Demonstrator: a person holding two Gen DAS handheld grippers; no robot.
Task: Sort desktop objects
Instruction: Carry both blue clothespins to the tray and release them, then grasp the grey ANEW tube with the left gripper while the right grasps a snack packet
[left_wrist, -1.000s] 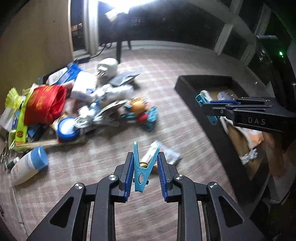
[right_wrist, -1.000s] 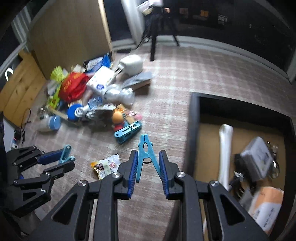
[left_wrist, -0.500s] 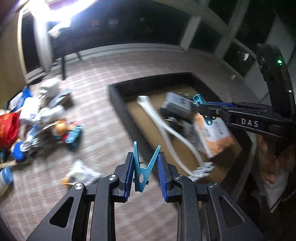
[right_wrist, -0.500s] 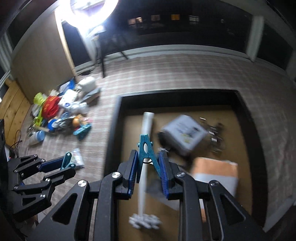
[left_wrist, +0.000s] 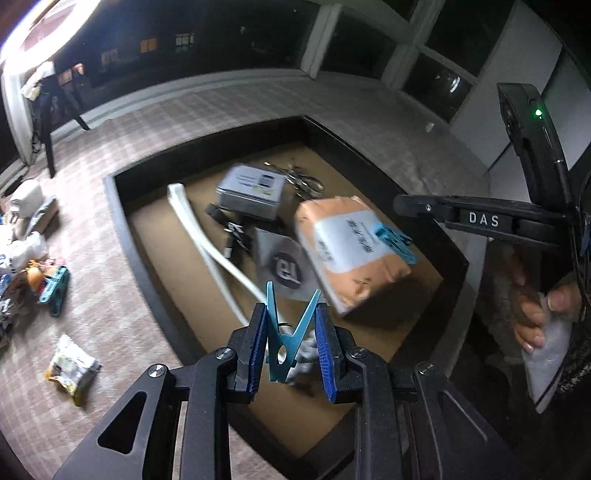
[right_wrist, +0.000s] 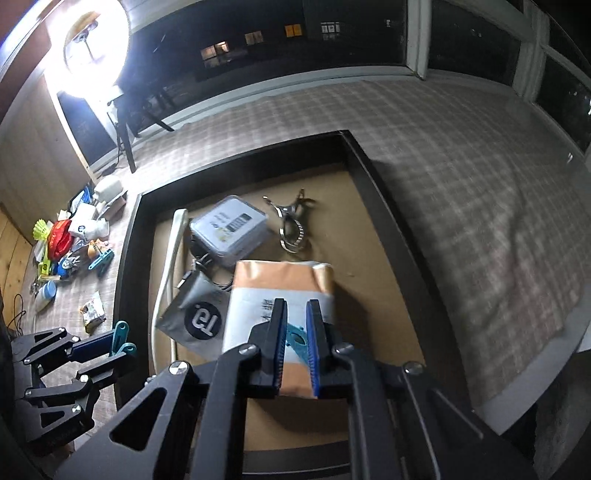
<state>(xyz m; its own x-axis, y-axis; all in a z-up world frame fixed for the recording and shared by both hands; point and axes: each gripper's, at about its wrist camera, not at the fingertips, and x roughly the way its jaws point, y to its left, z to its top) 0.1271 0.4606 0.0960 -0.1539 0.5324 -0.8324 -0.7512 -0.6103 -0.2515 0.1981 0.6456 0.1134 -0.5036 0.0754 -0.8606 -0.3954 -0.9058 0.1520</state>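
Over the black tray (left_wrist: 122, 236), both grippers are hovering, each with a teal clothespin.

Left gripper (left_wrist: 291, 343): fingers (left_wrist: 258, 343) are pinching a teal clothespin (left_wrist: 286, 347) at its spring end. Its two legs are splaying up and forward in a V, long axis roughly in line with the fingers. It is sitting above the tray's near-left part, over the white hose (left_wrist: 207, 247) and close to the near wall.

Right gripper (right_wrist: 295, 343): fingers are closed to a narrow gap on a second teal clothespin (right_wrist: 295, 338). Only a small part of it is showing between the pads in the right wrist view. From the left wrist view that clothespin (left_wrist: 393, 243) is pointing out past the fingertips, lying across the label of the orange package (left_wrist: 351, 251); whether it is touching the package I cannot tell.

Key relation: the right pin is hanging directly over the orange package (right_wrist: 284, 295), well inside the tray's walls, with the grey tin (right_wrist: 229, 230) and metal clip (right_wrist: 291, 225) farther off. The right hand is therefore nearer to a drop. The left pin is lying closer to the tray's edge and, by my judgement, needs a little more forward travel.

Outside the tray, on the checked bench (right_wrist: 461, 184) to the left, the unsorted pile (right_wrist: 66, 243) and a snack packet (left_wrist: 70, 365) are waiting.
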